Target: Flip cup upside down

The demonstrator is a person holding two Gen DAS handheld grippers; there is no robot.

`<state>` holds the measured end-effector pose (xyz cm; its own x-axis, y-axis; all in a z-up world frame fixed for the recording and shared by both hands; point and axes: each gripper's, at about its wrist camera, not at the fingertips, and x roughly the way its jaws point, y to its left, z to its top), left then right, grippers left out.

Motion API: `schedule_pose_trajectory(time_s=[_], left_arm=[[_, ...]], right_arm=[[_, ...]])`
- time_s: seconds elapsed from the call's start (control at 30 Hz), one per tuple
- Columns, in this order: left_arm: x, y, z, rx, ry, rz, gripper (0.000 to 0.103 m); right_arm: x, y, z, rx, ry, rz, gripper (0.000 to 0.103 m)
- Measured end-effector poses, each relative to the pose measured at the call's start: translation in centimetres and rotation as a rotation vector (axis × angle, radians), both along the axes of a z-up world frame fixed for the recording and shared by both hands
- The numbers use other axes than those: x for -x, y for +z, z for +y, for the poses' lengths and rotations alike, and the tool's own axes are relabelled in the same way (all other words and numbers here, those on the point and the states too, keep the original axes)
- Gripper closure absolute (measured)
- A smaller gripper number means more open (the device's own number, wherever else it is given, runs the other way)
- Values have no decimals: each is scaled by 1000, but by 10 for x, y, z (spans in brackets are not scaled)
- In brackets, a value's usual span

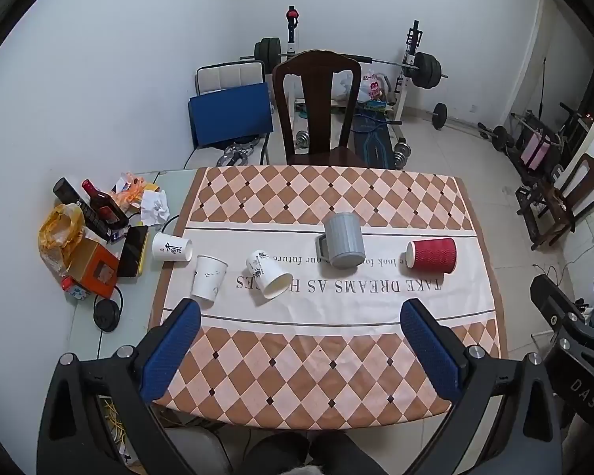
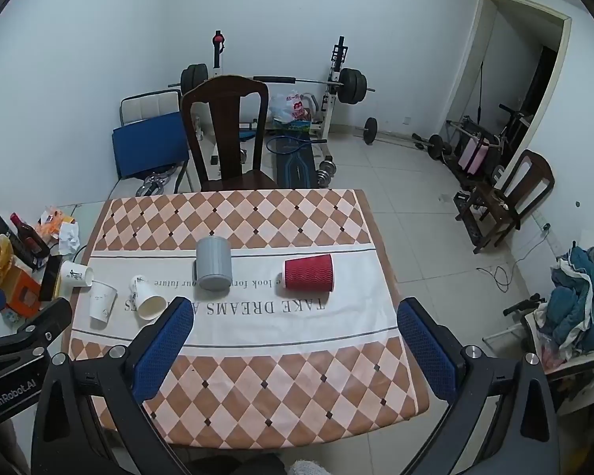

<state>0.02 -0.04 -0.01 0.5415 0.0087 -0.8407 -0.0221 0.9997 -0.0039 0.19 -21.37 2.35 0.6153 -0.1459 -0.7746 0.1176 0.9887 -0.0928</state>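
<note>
Nothing grasped yet, flipping looks unstarted or partial. Left to right on the tablecloth (image 1: 336, 360): white cup with black logo (image 1: 172, 248) on its side; second white cup (image 1: 208, 278) seemingly mouth-down; third white cup (image 1: 268, 274) tipped over, inside empty; grey mug (image 1: 343, 244) looks already inverted; red cup (image 1: 431, 256) on its side. Left gripper (image 1: 301, 350) and right gripper (image 2: 295, 348) hover near the table edge, jaws wide, holding nothing

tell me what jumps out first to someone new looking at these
A row of cups runs across the white band of the checkered tablecloth: the red cup lying on its side at the right, the grey mug mid-table, three white paper cups toward the left. Both the left gripper and right gripper hover open, empty.
</note>
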Motion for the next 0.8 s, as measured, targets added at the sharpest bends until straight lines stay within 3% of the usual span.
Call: schedule_pose_trajectory(time_s=[0.57,0.8], left_arm=[[6,-7,0,-7,3,3,0],[3,3,-3,-4,-1,-2,0]], right_arm=[[2,-1,-2,-8,1,6,0],[4,2,-3,-9,0,4,0]])
